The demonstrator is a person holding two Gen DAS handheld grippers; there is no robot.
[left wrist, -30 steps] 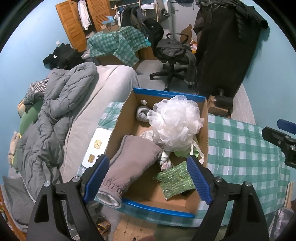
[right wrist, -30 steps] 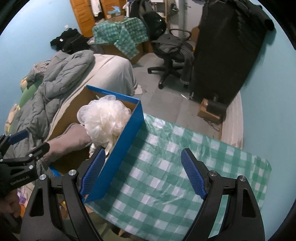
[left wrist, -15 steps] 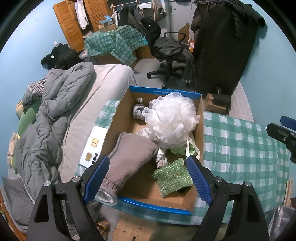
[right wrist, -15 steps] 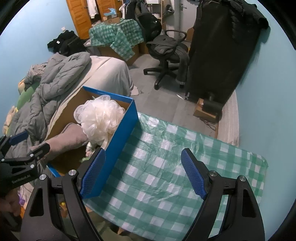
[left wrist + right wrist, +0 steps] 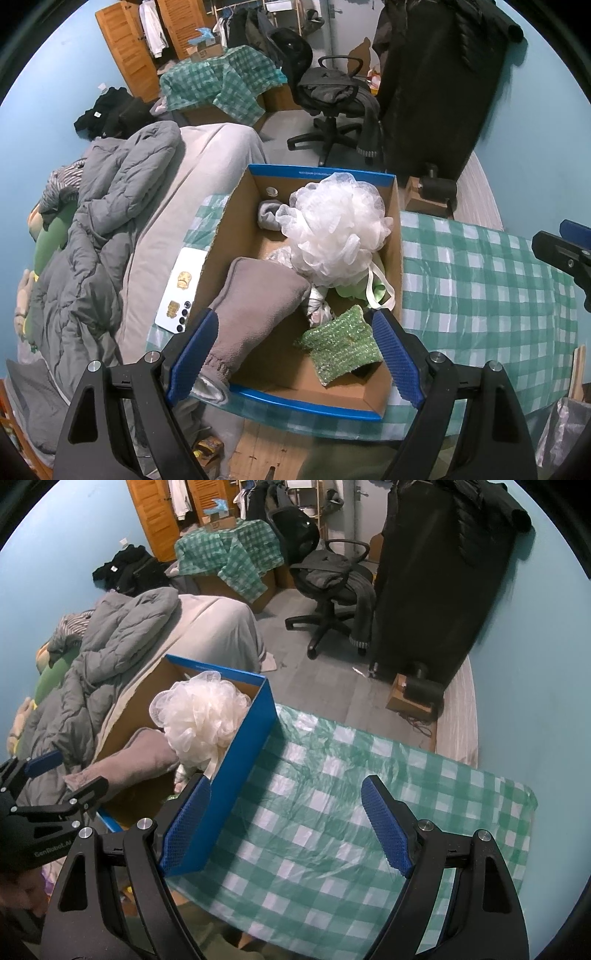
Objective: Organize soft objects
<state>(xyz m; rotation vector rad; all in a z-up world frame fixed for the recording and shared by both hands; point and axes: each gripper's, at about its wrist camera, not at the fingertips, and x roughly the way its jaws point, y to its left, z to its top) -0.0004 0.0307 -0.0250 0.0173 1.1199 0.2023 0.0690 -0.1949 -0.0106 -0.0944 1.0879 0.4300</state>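
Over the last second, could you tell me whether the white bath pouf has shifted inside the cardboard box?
No. The white bath pouf lies by the far right corner of the cardboard box, beside the grey mitt, just as before.

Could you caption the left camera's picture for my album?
Open left gripper above a cardboard box of soft things.
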